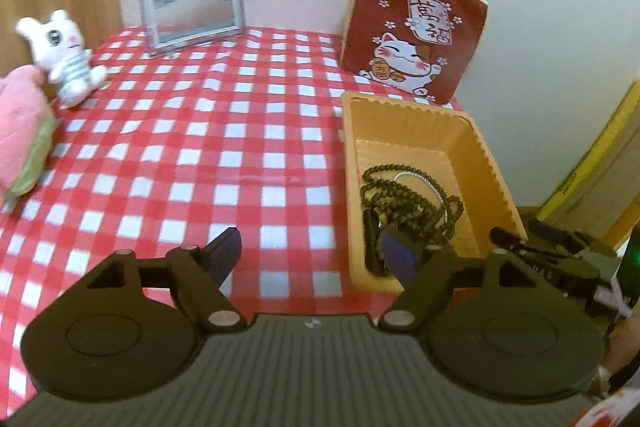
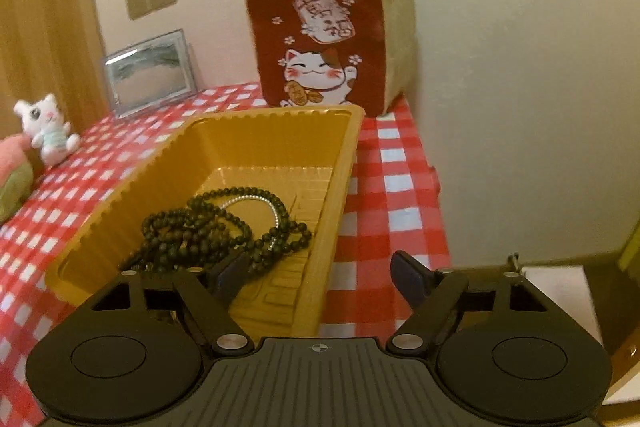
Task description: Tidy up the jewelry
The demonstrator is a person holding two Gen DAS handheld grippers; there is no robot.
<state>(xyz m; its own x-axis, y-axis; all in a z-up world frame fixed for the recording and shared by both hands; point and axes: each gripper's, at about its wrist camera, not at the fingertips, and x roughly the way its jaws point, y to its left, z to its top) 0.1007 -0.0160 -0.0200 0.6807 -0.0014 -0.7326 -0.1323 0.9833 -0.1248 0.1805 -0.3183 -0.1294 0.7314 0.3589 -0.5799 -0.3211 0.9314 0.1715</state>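
Observation:
A yellow plastic tray [image 1: 486, 155] [image 2: 256, 125] stands on the red-and-white checked tablecloth near the table's right edge. Inside it lie dark bead strands [image 1: 404, 203] [image 2: 200, 231] tangled with a thin silver chain [image 1: 432, 187] [image 2: 248, 203]. My left gripper [image 1: 316, 251] is open and empty, low over the cloth; its right finger [image 1: 400, 255] overlaps the tray's near corner. My right gripper [image 2: 320, 277] is open and empty, straddling the tray's right wall; its left finger [image 2: 230, 277] is inside the tray by the beads. The right gripper shows in the left wrist view [image 1: 560, 255].
A red lucky-cat cushion [image 1: 412, 35] [image 2: 328, 47] stands behind the tray against the wall. A framed picture [image 1: 192, 5] [image 2: 150, 71] leans at the back. A white plush bunny [image 1: 64, 55] [image 2: 46, 129] and a pink plush [image 1: 22, 131] sit at the left.

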